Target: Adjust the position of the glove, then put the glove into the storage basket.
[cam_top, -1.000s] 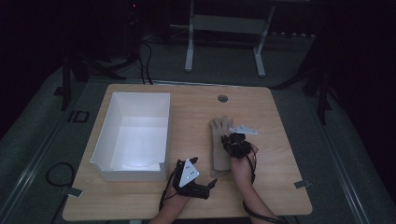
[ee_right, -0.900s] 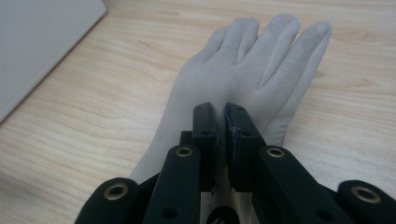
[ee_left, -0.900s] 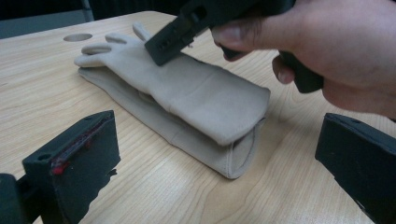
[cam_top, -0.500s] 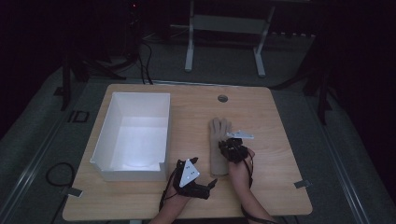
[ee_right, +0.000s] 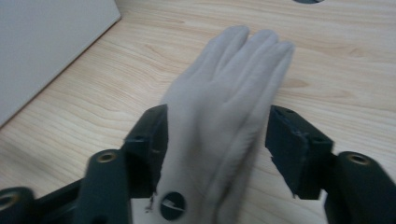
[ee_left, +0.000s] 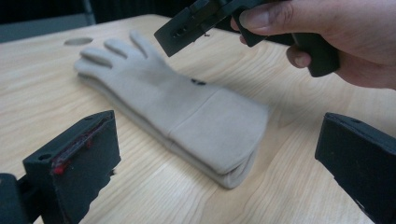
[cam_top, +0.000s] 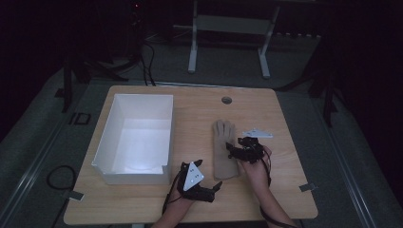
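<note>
Closing in on the beige glove (cam_top: 224, 149), which lies flat on the wooden surface (cam_top: 285, 190), fingertips away from the person, cuff towards the near edge, just right of the white bin (cam_top: 138, 137). Right gripper (cam_top: 236, 151) poised over the glove's middle, its fingers (ee_right: 149, 140) apart and straddling the fabric in the right gripper view, one on each side, not yet pinching. Left gripper (cam_top: 204, 187) resting near the cuff end, its fingers (ee_left: 74, 158) spread wide with nothing between them, aimed at the cuff from the near side.

Best done, by the look of it, by lowering the right gripper until both fingers reach the surface beside the fabric, then squeezing through the full thickness so that no layer slips free. In the left gripper view, what looks like two layers at the cuff, so perhaps a stacked pair; cannot tell for sure. Worth keeping the lift slow and level, since soft cloth droops and drags.

Count: one glove or stacked pair, one bin, two grippers, one round hole (cam_top: 226, 100) in the surface.
</note>
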Tool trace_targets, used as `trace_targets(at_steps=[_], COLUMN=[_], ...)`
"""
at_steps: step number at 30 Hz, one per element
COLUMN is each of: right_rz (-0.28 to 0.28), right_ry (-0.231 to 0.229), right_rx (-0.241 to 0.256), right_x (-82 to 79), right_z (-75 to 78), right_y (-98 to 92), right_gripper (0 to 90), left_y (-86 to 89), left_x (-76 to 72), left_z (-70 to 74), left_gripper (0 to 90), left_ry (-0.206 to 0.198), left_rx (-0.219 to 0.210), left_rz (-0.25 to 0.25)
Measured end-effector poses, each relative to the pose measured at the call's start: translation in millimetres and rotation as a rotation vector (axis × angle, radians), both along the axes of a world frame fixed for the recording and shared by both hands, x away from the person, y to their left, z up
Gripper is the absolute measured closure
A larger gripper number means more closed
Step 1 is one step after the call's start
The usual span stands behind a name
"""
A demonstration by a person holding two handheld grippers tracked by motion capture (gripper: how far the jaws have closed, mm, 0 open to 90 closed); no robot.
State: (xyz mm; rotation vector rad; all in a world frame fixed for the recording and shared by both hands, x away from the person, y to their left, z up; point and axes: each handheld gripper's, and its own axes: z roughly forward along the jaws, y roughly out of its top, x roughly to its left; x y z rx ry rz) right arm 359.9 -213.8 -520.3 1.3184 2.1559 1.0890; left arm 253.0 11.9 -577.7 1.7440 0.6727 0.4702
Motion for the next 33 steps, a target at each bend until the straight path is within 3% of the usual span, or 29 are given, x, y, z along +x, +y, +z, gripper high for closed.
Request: trace_targets(at_steps=[2, 4, 6, 9, 12, 14, 15, 18, 22, 23, 24, 27, 29, 30, 31, 33], right_rz=[0.030, 0.066, 0.090, 0.118, 0.157, 0.159, 0.172, 0.183, 0.196, 0.196, 0.195, 0.190, 0.198, 0.192, 0.177, 0.169], right_ry=[0.003, 0.019, 0.011, 0.012, -0.009, -0.052, -0.057, -0.060, -0.054, -0.054, -0.046, -0.003, 0.001, 0.000, -0.012, -0.018], right_rx=[0.002, 0.020, 0.045, 0.016, 0.023, 0.007, 0.024, 0.025, 0.029, 0.029, 0.039, 0.110, 0.119, 0.120, 0.105, 0.090], right_x=[1.3, 2.4, 2.5, 3.9, 6.5, 7.9, 8.9, 10.5, 11.6, 11.6, 12.3, 21.0, 25.5, 27.5, 31.7, 38.4], right_z=[1.5, 2.3, 2.2, 0.4, -0.3, 0.9, 2.1, 6.0, 9.8, 9.8, 11.3, 14.6, 14.8, 14.6, 14.1, 13.5], right_y=[-6.7, -14.2, -20.9, -26.8, -33.9, -38.1, -40.0, -41.8, -42.1, -42.1, -42.9, -44.7, -44.7, -44.4, -44.1, -43.7], right_gripper=[28.1, 24.9, 19.9, 17.1, 18.4, 18.4, 18.1, 16.1, 13.8, 13.8, 13.1, 10.4, 10.4, 10.8, 15.1, 22.4], left_y=[-0.8, -1.3, -2.8, -4.4, -6.6, -7.8, -8.3, -8.5, -7.5, -7.5, -8.8, -10.9, -13.9, -16.0, -17.4, -21.8], left_x=[0.4, 2.2, 2.7, 3.8, 5.4, 7.6, 8.9, 13.7, 17.4, 17.4, 20.5, 25.2, 27.0, 28.1, 28.5, 31.3], left_z=[-0.1, -0.1, 1.7, 5.0, 7.9, 8.8, 9.1, 10.2, 12.1, 12.1, 13.6, 13.3, 12.3, 11.7, 11.6, 11.6], left_gripper=[0.2, 0.2, 0.2, 0.2, 0.2, 0.2, 0.2, 0.2, 0.2, 0.2, 0.2, 0.2, 1.1, 6.7, 11.1, 11.8], left_ry=[-0.008, 0.015, 0.023, 0.051, 0.072, 0.081, 0.094, 0.124, 0.134, 0.134, 0.125, 0.108, 0.100, 0.086, 0.078, 0.074], left_rx=[-0.007, -0.044, -0.019, -0.030, -0.031, -0.025, -0.023, 0.000, 0.013, 0.013, 0.054, 0.090, 0.108, 0.123, 0.134, 0.139], left_rz=[-0.019, -0.063, -0.061, -0.088, -0.118, -0.127, -0.128, -0.157, -0.163, -0.163, -0.162, -0.211, -0.226, -0.227, -0.227, -0.255])
